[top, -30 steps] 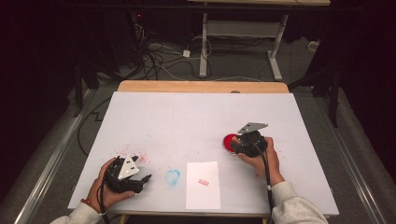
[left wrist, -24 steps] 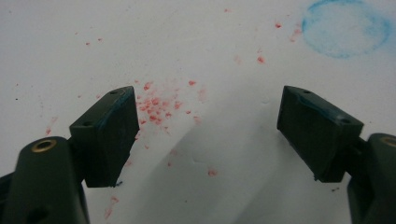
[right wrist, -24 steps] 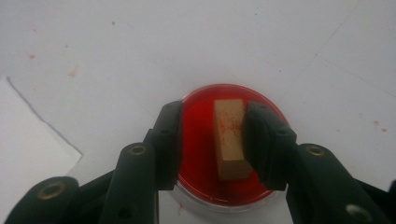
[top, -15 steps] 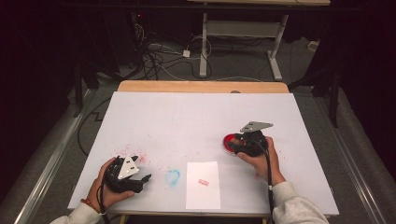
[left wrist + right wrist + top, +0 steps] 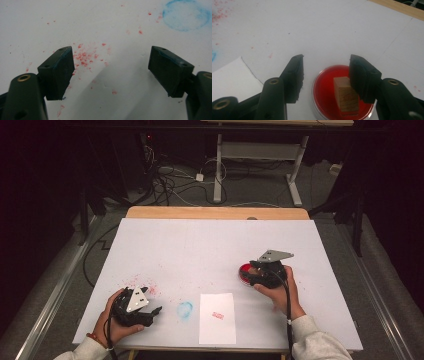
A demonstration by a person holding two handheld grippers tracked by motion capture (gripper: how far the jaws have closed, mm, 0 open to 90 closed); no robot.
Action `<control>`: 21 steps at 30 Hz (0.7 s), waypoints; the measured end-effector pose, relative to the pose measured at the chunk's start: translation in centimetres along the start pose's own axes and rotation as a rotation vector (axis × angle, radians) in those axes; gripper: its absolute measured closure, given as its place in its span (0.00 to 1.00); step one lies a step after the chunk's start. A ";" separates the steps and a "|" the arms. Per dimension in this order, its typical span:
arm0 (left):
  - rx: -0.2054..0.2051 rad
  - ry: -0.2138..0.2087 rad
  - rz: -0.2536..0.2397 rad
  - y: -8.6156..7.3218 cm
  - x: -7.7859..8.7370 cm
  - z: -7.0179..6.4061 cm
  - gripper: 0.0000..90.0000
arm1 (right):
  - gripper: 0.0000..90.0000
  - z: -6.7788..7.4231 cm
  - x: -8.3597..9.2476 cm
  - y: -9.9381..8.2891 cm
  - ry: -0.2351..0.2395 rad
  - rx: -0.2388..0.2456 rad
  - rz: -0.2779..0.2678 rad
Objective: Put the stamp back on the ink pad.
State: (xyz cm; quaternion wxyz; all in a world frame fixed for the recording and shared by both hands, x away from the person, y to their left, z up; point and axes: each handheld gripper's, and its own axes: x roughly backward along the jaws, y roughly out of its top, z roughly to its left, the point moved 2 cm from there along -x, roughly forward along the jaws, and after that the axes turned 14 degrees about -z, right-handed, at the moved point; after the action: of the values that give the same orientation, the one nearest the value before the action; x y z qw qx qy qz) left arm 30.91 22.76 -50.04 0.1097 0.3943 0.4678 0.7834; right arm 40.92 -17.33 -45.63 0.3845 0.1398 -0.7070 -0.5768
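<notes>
A round red ink pad (image 5: 329,92) lies on the white table cover, and a small wooden stamp block (image 5: 345,96) stands upright on it. My right gripper (image 5: 325,75) hangs just above the pad, open, with the block close beside its right jaw and nothing pinched. From above, the pad (image 5: 245,272) peeks out left of my right gripper (image 5: 260,272). My left gripper (image 5: 150,312) rests near the front left, open and empty; its jaws (image 5: 111,71) frame red ink specks (image 5: 83,57). A white paper sheet (image 5: 217,317) with a small red stamp mark (image 5: 217,315) lies at the front.
A faint blue ring-shaped smudge (image 5: 185,310) marks the white cover (image 5: 210,250) left of the paper, and shows as the blue ring (image 5: 186,15) ahead of the left gripper. A wooden table edge (image 5: 215,212) runs along the back. Cables and desk legs stand on the floor beyond.
My right gripper has crept slightly right and toward me, uncovering a little more of the red pad. The left gripper has stayed still.
</notes>
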 end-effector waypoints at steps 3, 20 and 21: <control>0.002 0.002 0.001 0.0 -0.1 0.0 0.23 | 0.51 0.2 0.3 0.3 0.008 0.004 -0.041; 0.001 -0.001 0.007 0.0 -0.2 -0.1 0.24 | 0.85 -0.6 0.1 -0.9 0.055 -0.074 0.004; 0.001 -0.001 0.008 0.0 -0.2 -0.1 0.25 | 0.84 -0.7 0.0 -1.0 0.059 -0.081 0.004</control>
State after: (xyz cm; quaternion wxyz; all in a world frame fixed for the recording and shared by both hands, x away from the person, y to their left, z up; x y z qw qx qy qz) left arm 31.01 22.54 -50.16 0.1066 0.3965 0.4663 0.7836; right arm 41.17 -18.18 -46.54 0.4119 0.1397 -0.6718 -0.5996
